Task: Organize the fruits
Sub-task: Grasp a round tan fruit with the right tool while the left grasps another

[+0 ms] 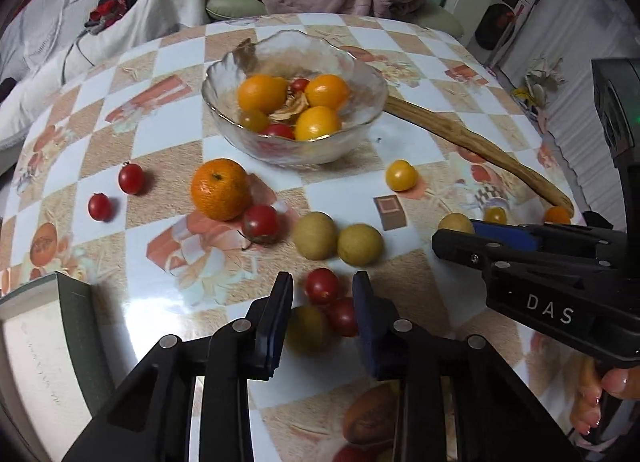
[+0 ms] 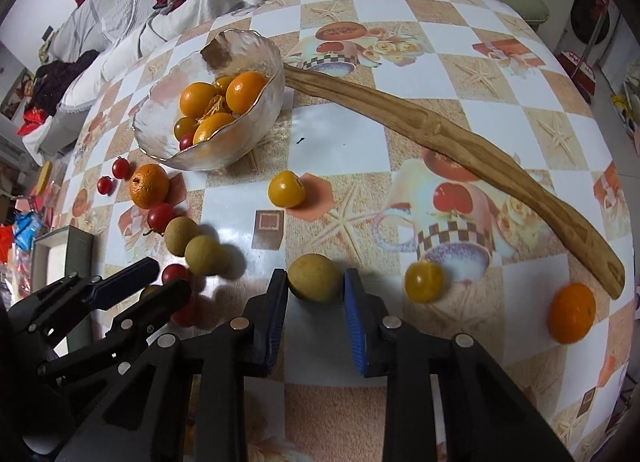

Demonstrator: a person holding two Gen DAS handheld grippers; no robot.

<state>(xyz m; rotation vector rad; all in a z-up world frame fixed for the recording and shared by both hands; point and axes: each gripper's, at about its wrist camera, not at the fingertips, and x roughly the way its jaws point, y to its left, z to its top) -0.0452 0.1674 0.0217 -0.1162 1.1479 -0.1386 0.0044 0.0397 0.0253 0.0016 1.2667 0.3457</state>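
Left wrist view: left gripper (image 1: 322,298) pitched steeply down, pads closed on a red tomato (image 1: 343,316).
Right gripper (image 2: 316,282) pinches a longan (image 2: 315,277); glass bowl (image 1: 362,117) beyond.

- Left hand-held gripper (image 1: 322,304): pointed steeply down at the tabletop (image 1: 168,133), pads closed on a small cluster, a tan round fruit (image 1: 308,328) and a red cherry tomato (image 1: 344,316).
- A second cherry tomato (image 1: 322,285) lies just beyond the fingertips.
- Glass bowl (image 1: 360,101) holds oranges and tomatoes.
- Right hand-held gripper (image 1: 456,236) enters from the right, at another tan fruit (image 1: 456,223).
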